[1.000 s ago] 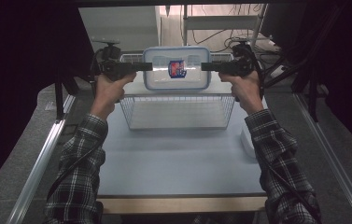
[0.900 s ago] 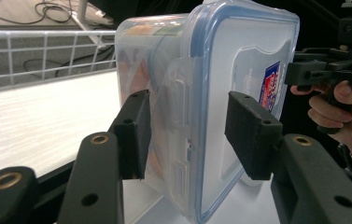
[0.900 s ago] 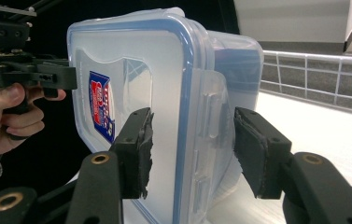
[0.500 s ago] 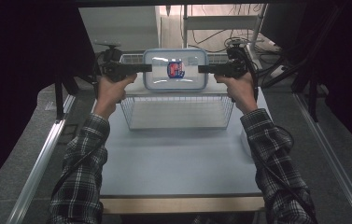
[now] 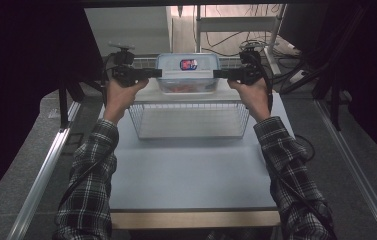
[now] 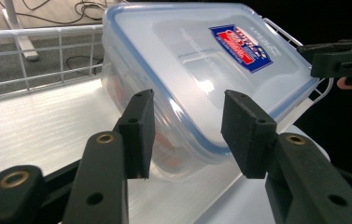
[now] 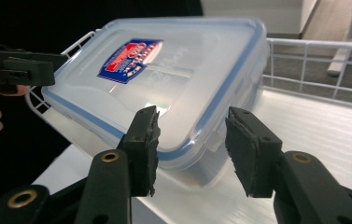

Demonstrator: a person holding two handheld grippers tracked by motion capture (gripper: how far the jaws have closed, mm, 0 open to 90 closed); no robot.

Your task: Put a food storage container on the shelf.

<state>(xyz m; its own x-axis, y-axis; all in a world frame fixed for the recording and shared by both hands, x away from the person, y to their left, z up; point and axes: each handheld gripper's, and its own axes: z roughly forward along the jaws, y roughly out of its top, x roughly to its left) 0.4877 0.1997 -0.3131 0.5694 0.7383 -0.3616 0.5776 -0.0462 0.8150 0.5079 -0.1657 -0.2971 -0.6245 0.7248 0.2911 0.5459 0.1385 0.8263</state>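
**Two grippers flank a lidded plastic box**

In the high view, a clear plastic box (image 5: 187,74) sits at upper centre, just behind a wire basket (image 5: 190,120). The left gripper (image 5: 152,73) and right gripper (image 5: 222,74) point at its ends. Each gripper view adds what the high view cannot: jaws parted, empty, straddling a box corner, and the lid's blue-and-red label (image 6: 242,48).

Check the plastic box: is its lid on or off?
On. The box has its blue-rimmed lid seated flat all round, label up. Something orange shows through the wall; whether any latches are snapped, I cannot tell.
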